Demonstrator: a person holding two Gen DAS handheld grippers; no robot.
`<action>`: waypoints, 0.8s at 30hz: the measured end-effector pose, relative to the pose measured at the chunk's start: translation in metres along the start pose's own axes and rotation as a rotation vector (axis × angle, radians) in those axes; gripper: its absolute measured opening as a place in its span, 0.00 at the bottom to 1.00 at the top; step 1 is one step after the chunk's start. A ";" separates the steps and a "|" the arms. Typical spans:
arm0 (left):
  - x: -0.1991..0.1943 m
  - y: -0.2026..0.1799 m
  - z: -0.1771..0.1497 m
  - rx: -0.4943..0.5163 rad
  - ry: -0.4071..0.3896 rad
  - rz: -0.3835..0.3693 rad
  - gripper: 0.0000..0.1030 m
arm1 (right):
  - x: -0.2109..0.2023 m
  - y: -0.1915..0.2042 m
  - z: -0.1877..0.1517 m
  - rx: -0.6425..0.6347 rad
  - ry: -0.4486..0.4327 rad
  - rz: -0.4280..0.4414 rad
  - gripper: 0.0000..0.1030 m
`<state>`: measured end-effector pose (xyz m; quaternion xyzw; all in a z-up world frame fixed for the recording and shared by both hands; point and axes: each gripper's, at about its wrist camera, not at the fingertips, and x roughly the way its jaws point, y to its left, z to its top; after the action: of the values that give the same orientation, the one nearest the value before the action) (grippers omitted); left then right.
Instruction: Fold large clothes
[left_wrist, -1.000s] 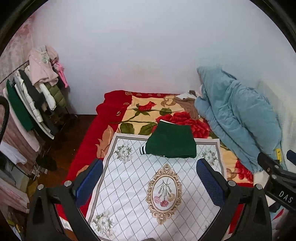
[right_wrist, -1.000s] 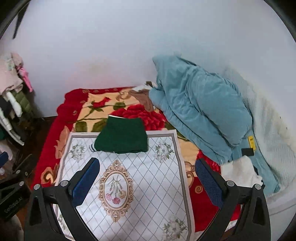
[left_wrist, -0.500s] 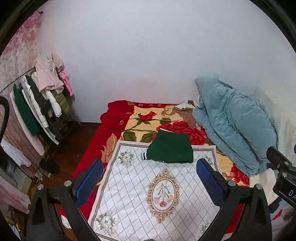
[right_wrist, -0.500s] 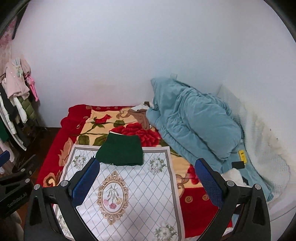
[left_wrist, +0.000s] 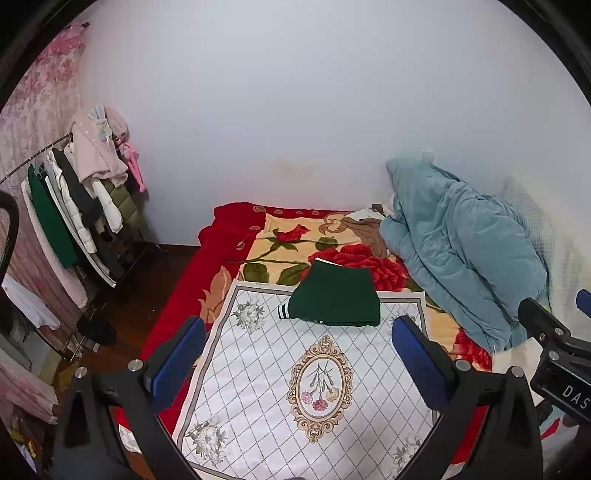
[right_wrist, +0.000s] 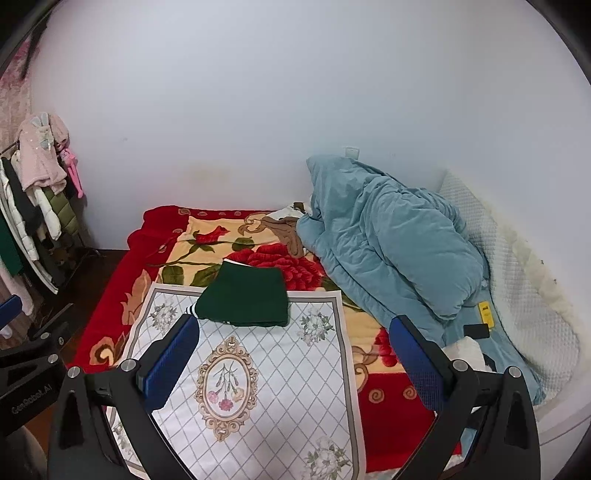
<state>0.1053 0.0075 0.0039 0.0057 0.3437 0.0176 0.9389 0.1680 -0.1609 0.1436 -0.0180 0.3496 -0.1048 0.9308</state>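
A dark green garment (left_wrist: 338, 297) (right_wrist: 245, 299) lies folded into a neat rectangle at the far edge of a white floral mat (left_wrist: 314, 373) (right_wrist: 243, 376) spread on the bed. A striped cuff shows at its left corner. My left gripper (left_wrist: 299, 354) hangs open well above and short of the mat, its blue pads wide apart and holding nothing. My right gripper (right_wrist: 295, 350) is likewise open and empty, raised over the mat's near half. Neither touches the cloth.
A red rose blanket (left_wrist: 295, 240) covers the bed. A heap of teal quilt (left_wrist: 458, 251) (right_wrist: 391, 243) fills the right side, with a white pillow (right_wrist: 517, 295) behind it. A loaded clothes rack (left_wrist: 74, 206) stands at the left over dark floor.
Both grippers have pulled back and risen away from the bed, so more wall and room show. The folded green garment has stayed in place.
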 end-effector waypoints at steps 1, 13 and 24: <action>0.000 0.000 0.000 0.000 0.000 0.000 1.00 | 0.000 0.000 0.000 -0.001 -0.001 0.002 1.00; -0.007 -0.002 -0.002 -0.005 -0.010 -0.002 1.00 | -0.002 -0.004 -0.005 0.008 0.002 0.019 1.00; -0.015 -0.004 0.001 -0.005 -0.019 -0.002 1.00 | -0.005 -0.012 -0.006 0.016 -0.003 0.037 1.00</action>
<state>0.0945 0.0030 0.0139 0.0030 0.3345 0.0175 0.9422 0.1578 -0.1717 0.1434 -0.0043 0.3475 -0.0906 0.9333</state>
